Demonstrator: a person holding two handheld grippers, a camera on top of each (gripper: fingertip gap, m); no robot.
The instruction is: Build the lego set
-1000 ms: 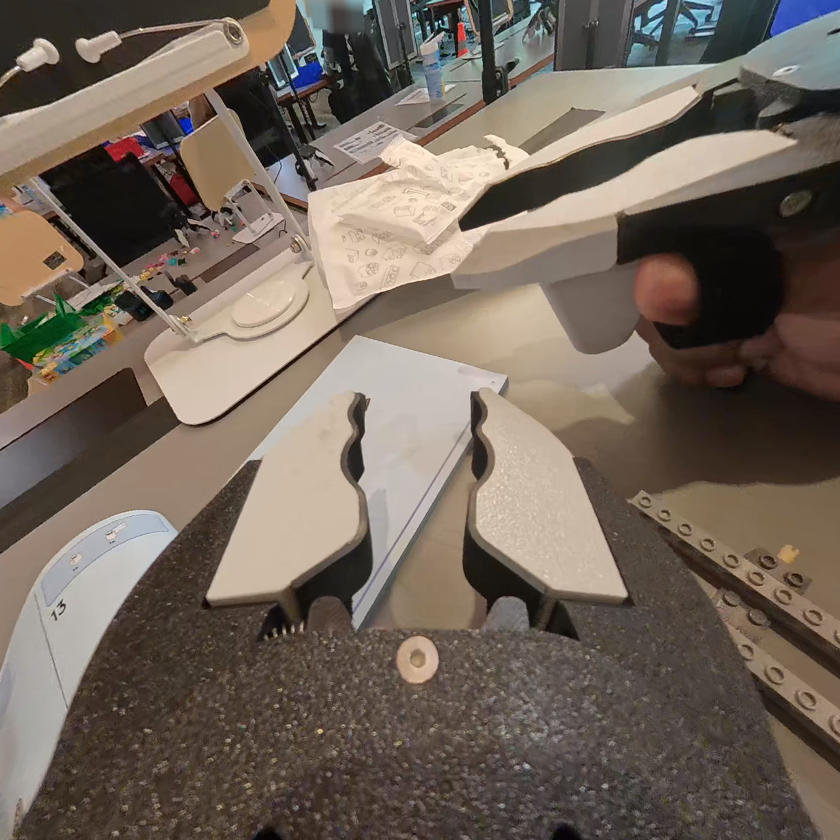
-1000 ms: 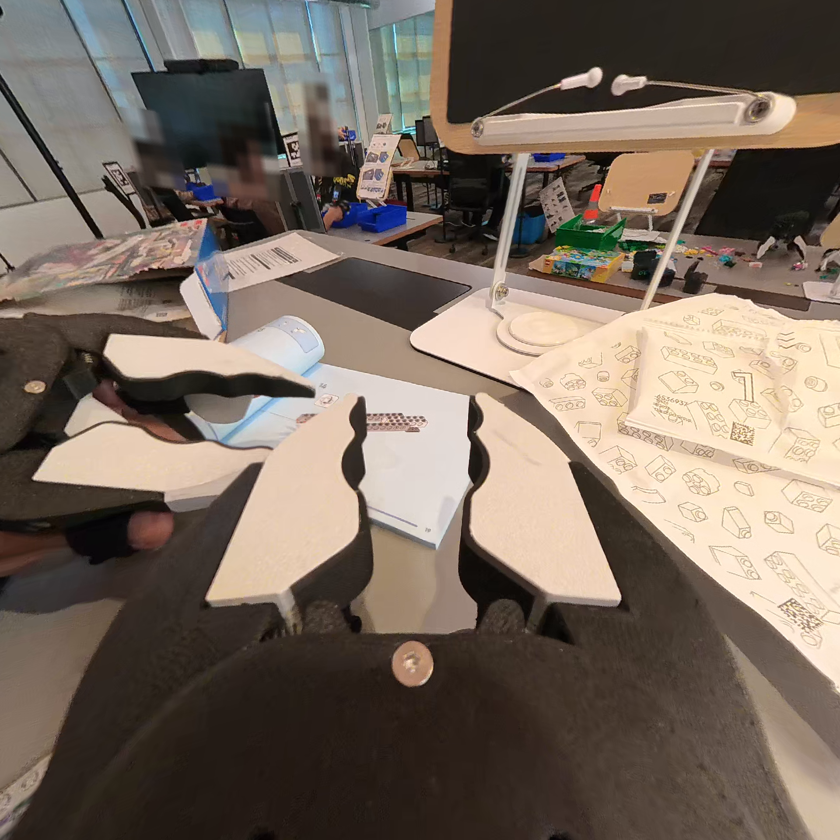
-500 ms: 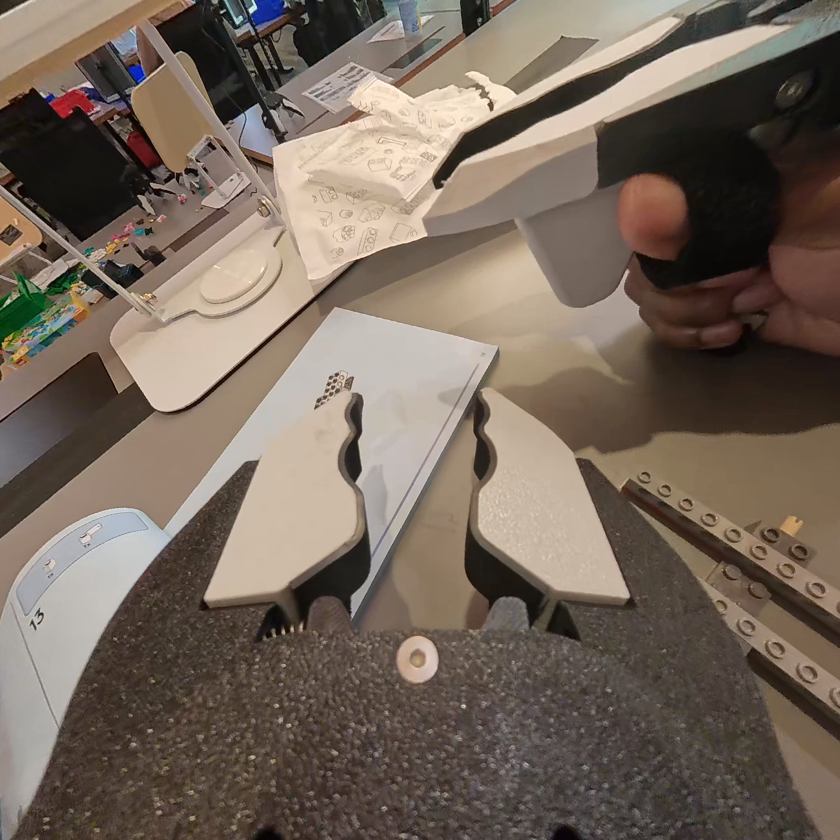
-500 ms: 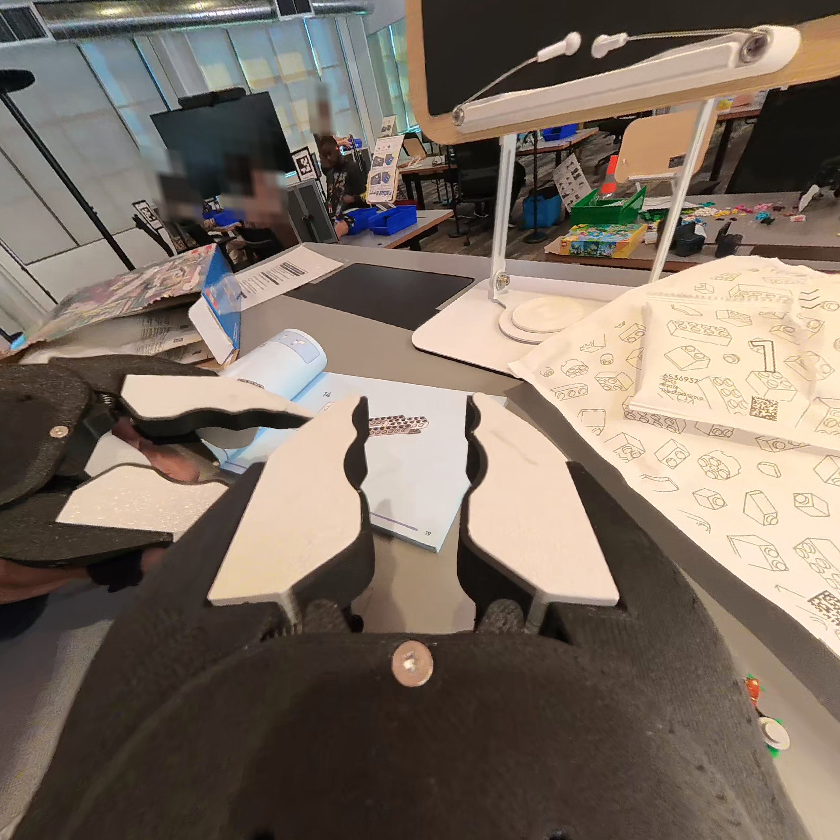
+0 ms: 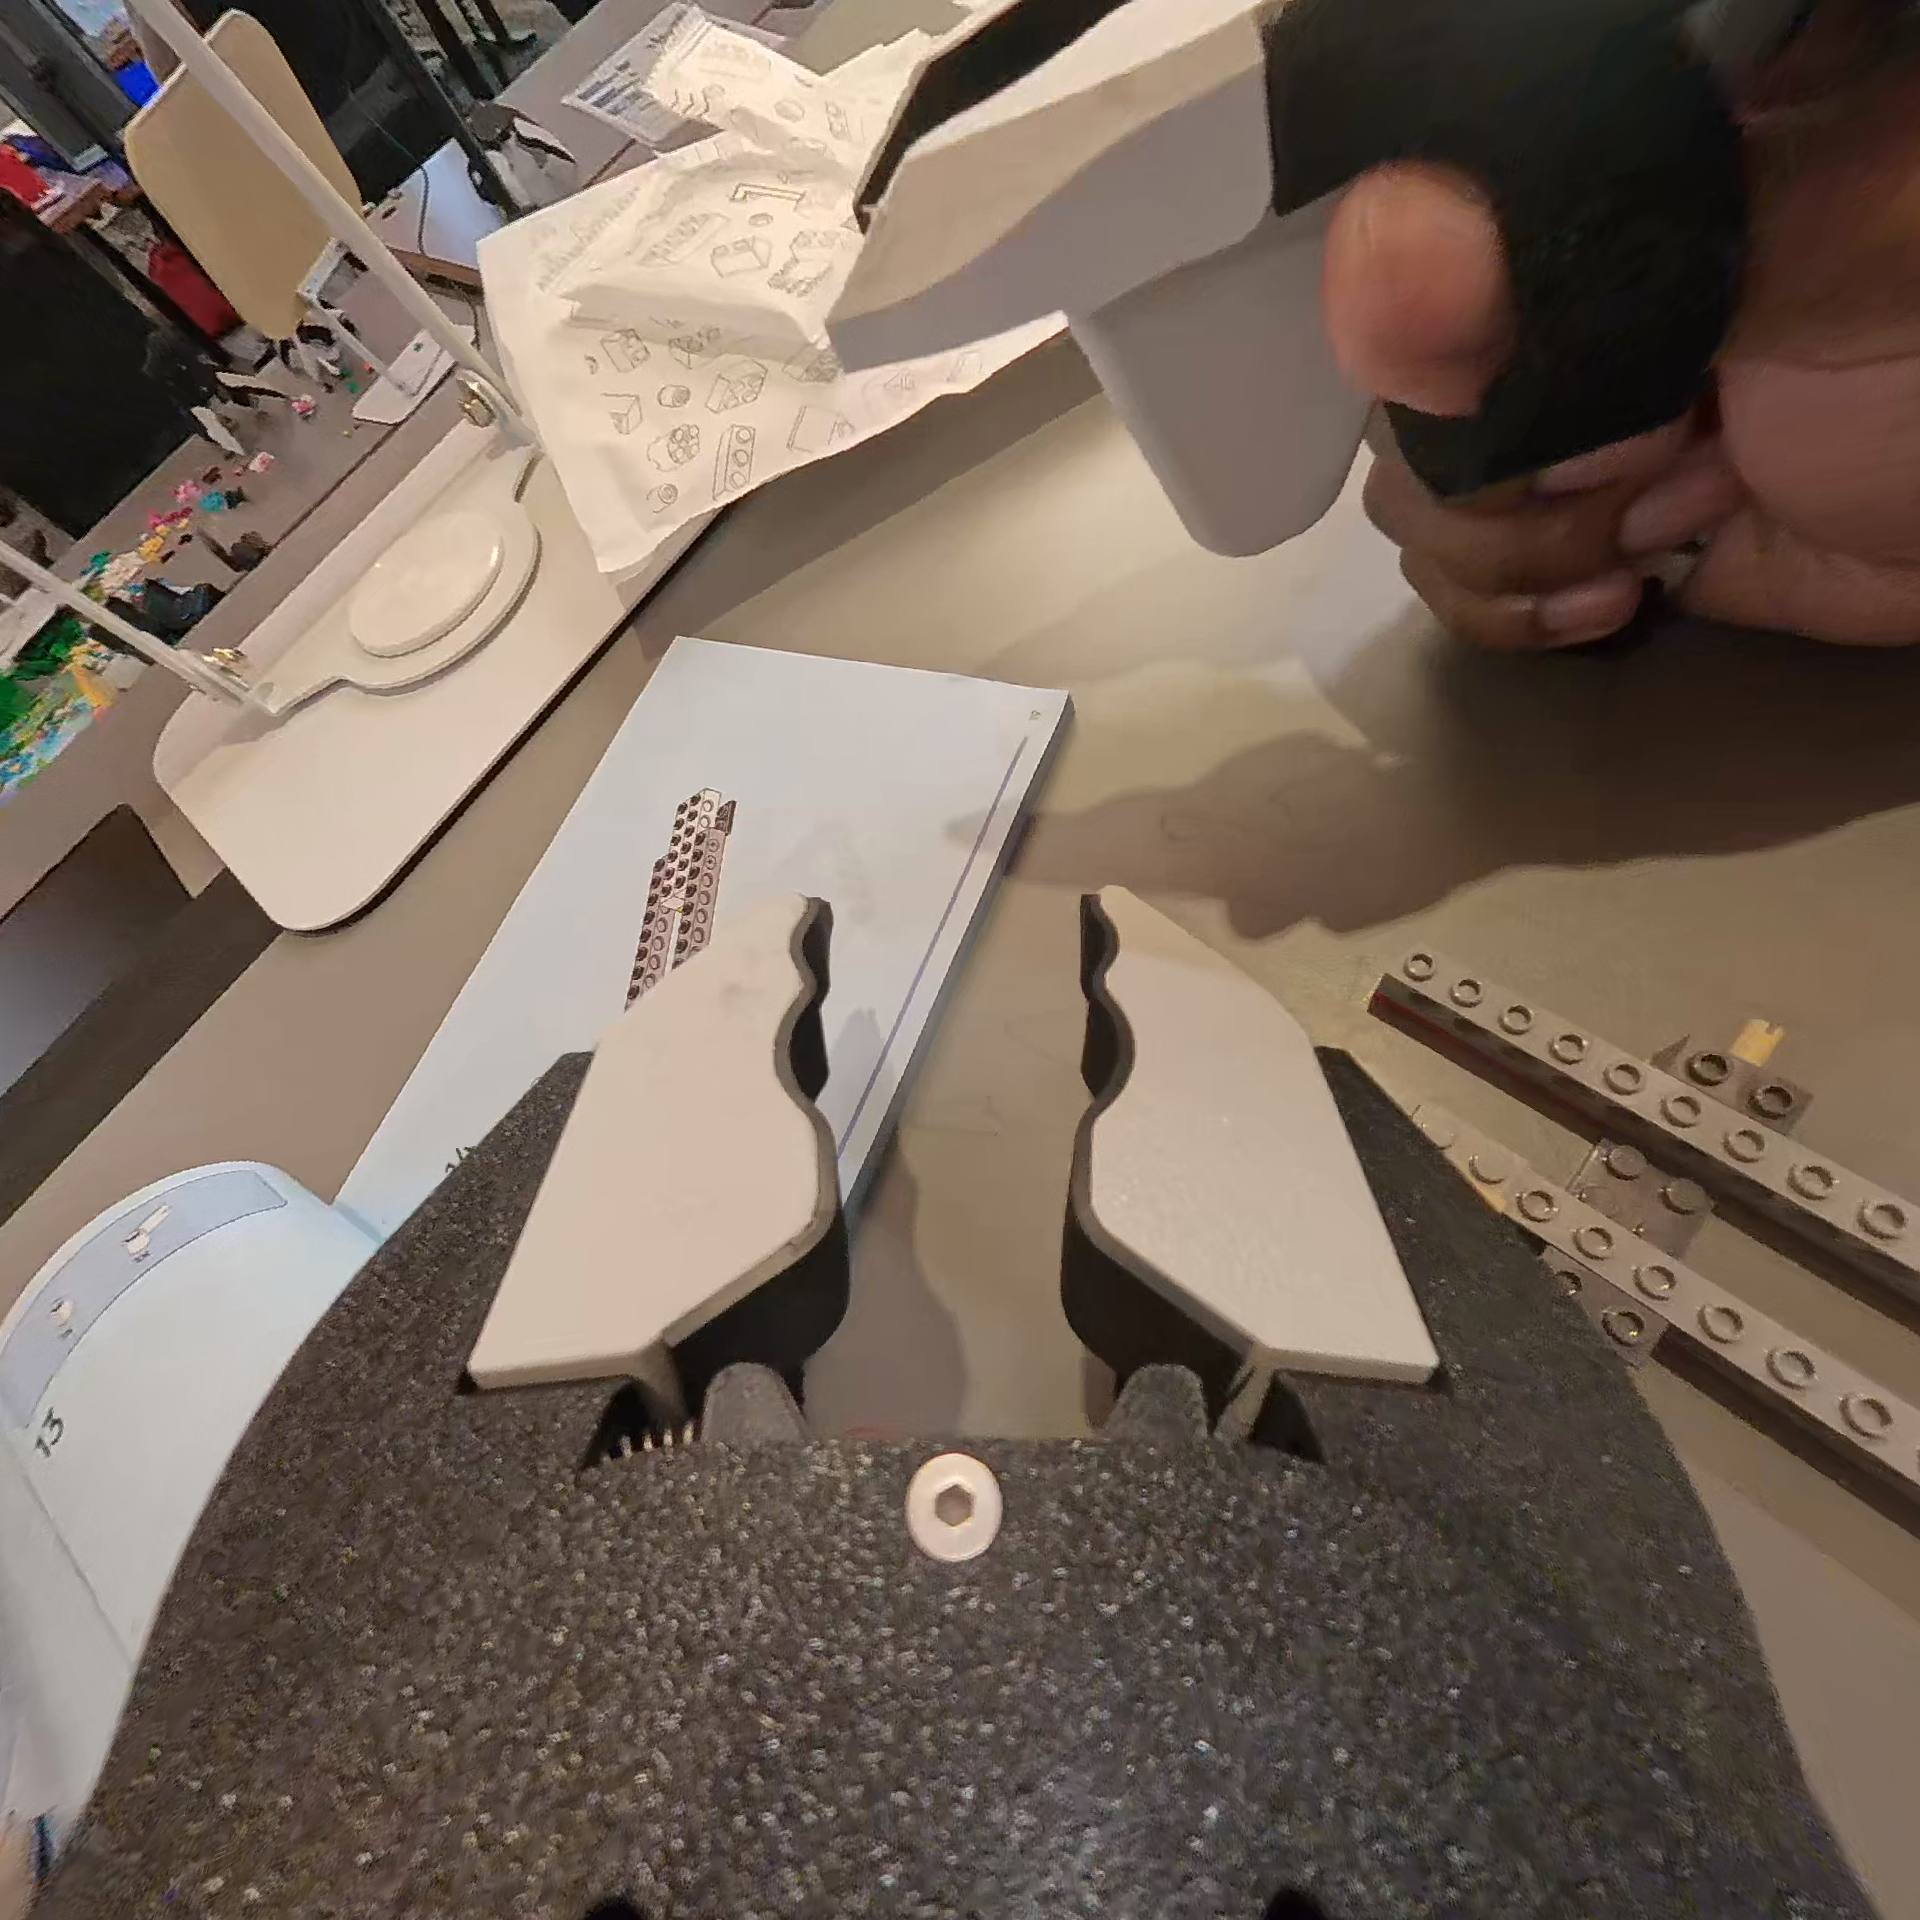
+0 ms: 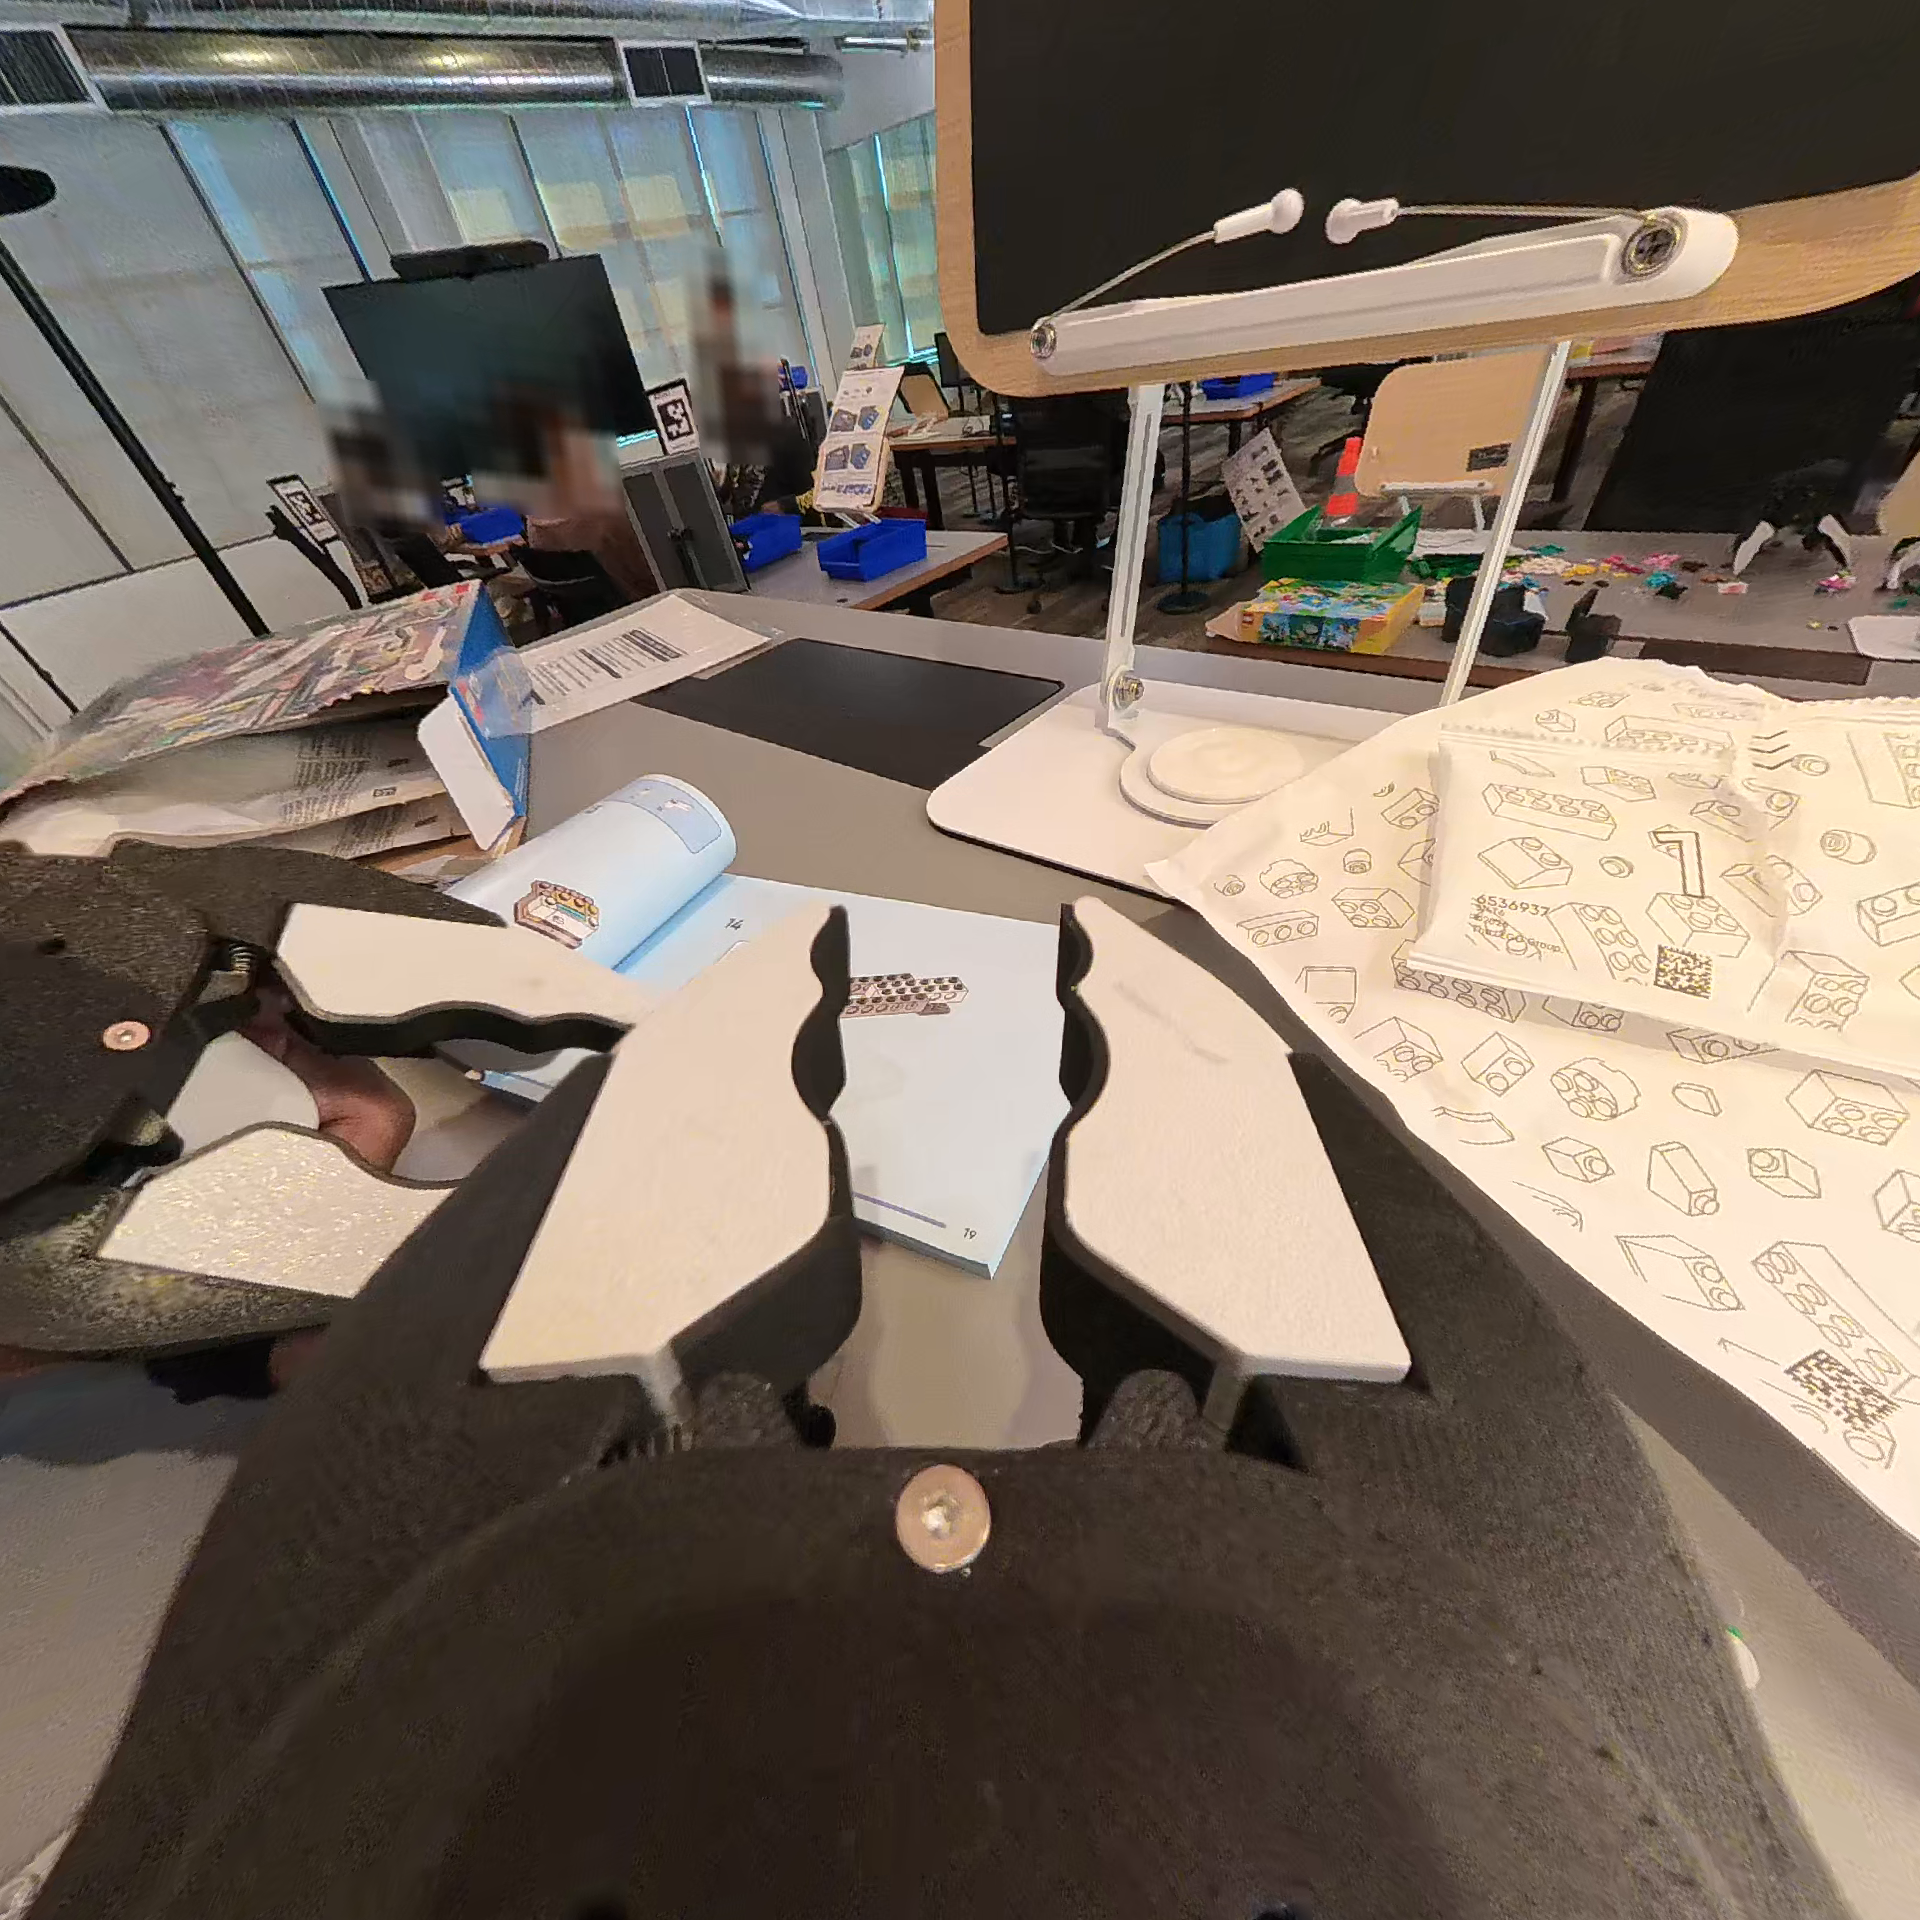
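Both claws stand parted and empty above the open booklet (image 5: 831, 790): left claw (image 5: 956, 914) lower over its page, right claw (image 6: 945, 925) risen (grey studded strips (image 5: 1662, 1101) beside the booklet untouched).

Tall glazed windows (image 6: 499, 208) are seen upper left w/ exposed ducts (image 6: 416, 73) overhead. A dark screen (image 6: 488, 353) is stood at centre-left; desks (image 6: 894, 566), blue bins (image 6: 871, 544) & chairs (image 6: 1060, 478) are spread mid-frame.
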